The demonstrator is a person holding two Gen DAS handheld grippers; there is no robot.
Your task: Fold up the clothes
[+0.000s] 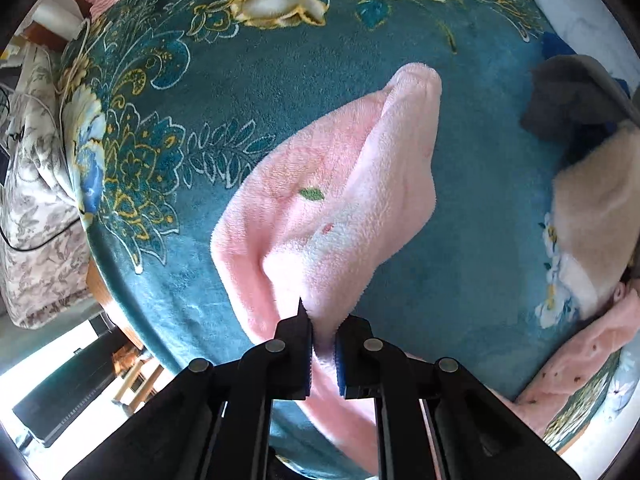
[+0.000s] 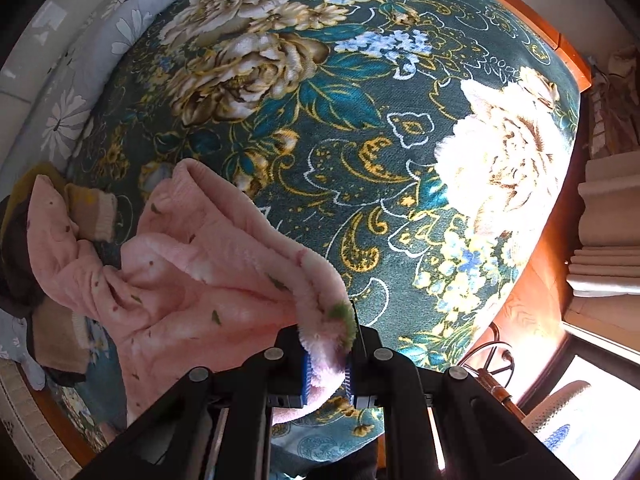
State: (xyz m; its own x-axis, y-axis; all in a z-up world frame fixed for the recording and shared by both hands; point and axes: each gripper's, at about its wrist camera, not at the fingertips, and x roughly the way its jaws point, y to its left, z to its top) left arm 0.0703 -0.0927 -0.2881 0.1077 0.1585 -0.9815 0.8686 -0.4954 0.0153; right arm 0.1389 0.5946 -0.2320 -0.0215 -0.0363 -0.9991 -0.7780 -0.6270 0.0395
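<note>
We hold one pink fleece garment (image 1: 320, 200) between both claws, lifted above the bed with its teal floral blanket (image 1: 248, 60), and it is not yet a folded piece: the cloth hangs in loose ridges and hollows, with no flat, squared layers to be seen. Whether we are shaking it out to lay it flat or carrying an edge across for a fold, these views do not settle. On our left, the left claw (image 1: 324, 344) is clamped on a bunched edge of the garment, the fleece pinched between its blue pads and running away from the fingertips toward a rounded end that rests on or hangs just over the blanket; more pink cloth drops below the claw. To the right in that view lie other clothes, a grey piece (image 1: 568, 96) and a cream fleece one (image 1: 592, 216), well apart from the claw, so we judge more folding remains. On our right, the right claw (image 2: 327, 364) is closed on a fluffy hem of the same garment, the hem sitting right between the pads, while the rest spreads leftward and down, rumpled, toward a heap holding a beige knit cuff (image 2: 96, 216).
</note>
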